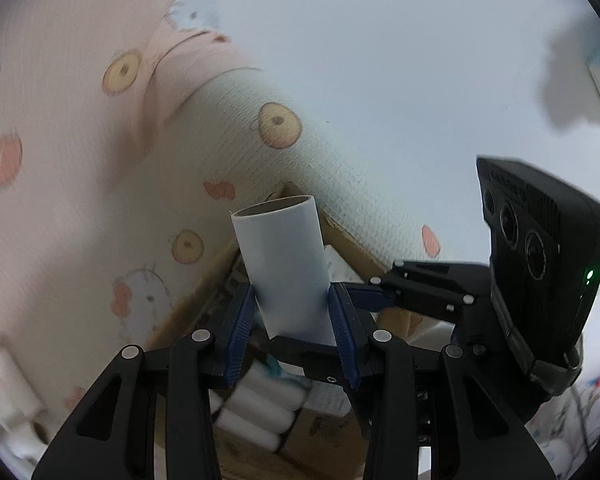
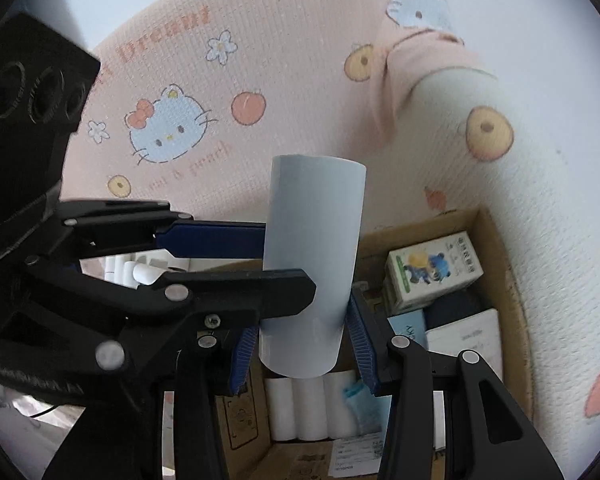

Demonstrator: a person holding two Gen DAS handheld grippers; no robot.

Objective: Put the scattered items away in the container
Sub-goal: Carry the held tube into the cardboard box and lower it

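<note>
Each gripper carries a white roll over the open cardboard box, so the step in hand is the delivery of two items at once.

In the left wrist view, the left gripper (image 1: pixel 294 318) is clenched on a white tube (image 1: pixel 282 264), its blue pads (image 1: pixel 240 332) pressing both sides of the lower half; the hollow upper end points to the upper middle of the frame. Behind it, lower centre, lies the cardboard box (image 1: pixel 348 240) with a row of small white rolls (image 1: pixel 256 408) already inside.

In the right wrist view, the right gripper (image 2: pixel 304 346) grasps a second white tube (image 2: pixel 312 276) in the same manner, low on its body. The other gripper crosses the left half of this frame, so the two are very near to each other. The box (image 2: pixel 496 236) fills the lower right, and it holds a green and white carton (image 2: pixel 432 268), some flat packets and more white rolls (image 2: pixel 308 408) (the box is already rather full). A pink blanket with cat and peach prints (image 2: pixel 260 80) covers the background.

I judge that the next move calls for lowering each tube into a free place among the contents, one after the other, because the grippers could collide. Each gripper should open only when its tube rests on something.
</note>
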